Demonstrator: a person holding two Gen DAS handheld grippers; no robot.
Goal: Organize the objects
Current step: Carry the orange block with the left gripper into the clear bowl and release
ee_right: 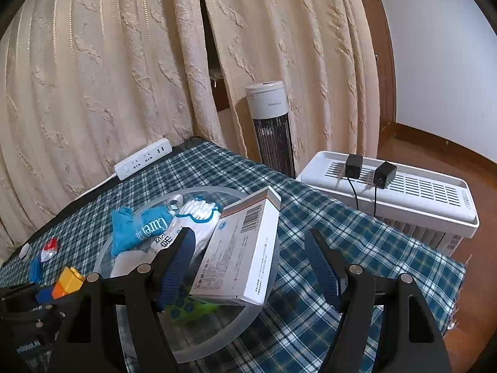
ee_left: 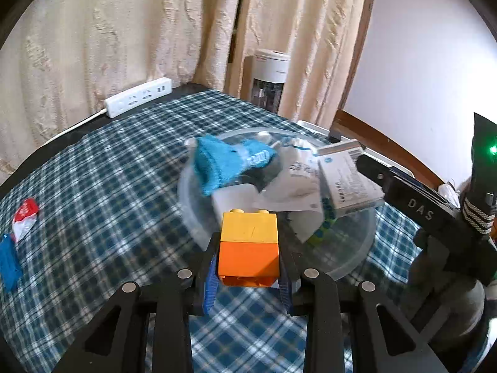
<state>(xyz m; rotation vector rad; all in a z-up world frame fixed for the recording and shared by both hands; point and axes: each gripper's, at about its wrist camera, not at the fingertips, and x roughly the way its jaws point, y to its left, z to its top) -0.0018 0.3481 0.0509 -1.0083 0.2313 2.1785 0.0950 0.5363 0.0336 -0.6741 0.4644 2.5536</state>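
Observation:
My left gripper (ee_left: 248,267) is shut on a stack of two toy bricks (ee_left: 248,242), yellow over orange, held just at the near rim of a clear plastic bowl (ee_left: 357,267). The bowl holds a blue cloth pouch (ee_left: 223,164), a bag of cotton swabs (ee_right: 198,211), white packets and a green item (ee_right: 189,306). A white box (ee_right: 245,255) leans in the bowl against its right rim (ee_right: 248,314). My right gripper (ee_right: 248,236) stands open around that box, its pads apart from it. The brick stack (ee_right: 66,281) shows at the lower left of the right wrist view.
A red-and-white wrapper (ee_left: 25,217) and a small blue item (ee_left: 7,261) lie on the checked cloth at the left. A white power strip (ee_left: 139,96) sits at the far edge. Beyond the table's right edge stand a tower fan (ee_right: 273,124) and a white appliance (ee_right: 397,189).

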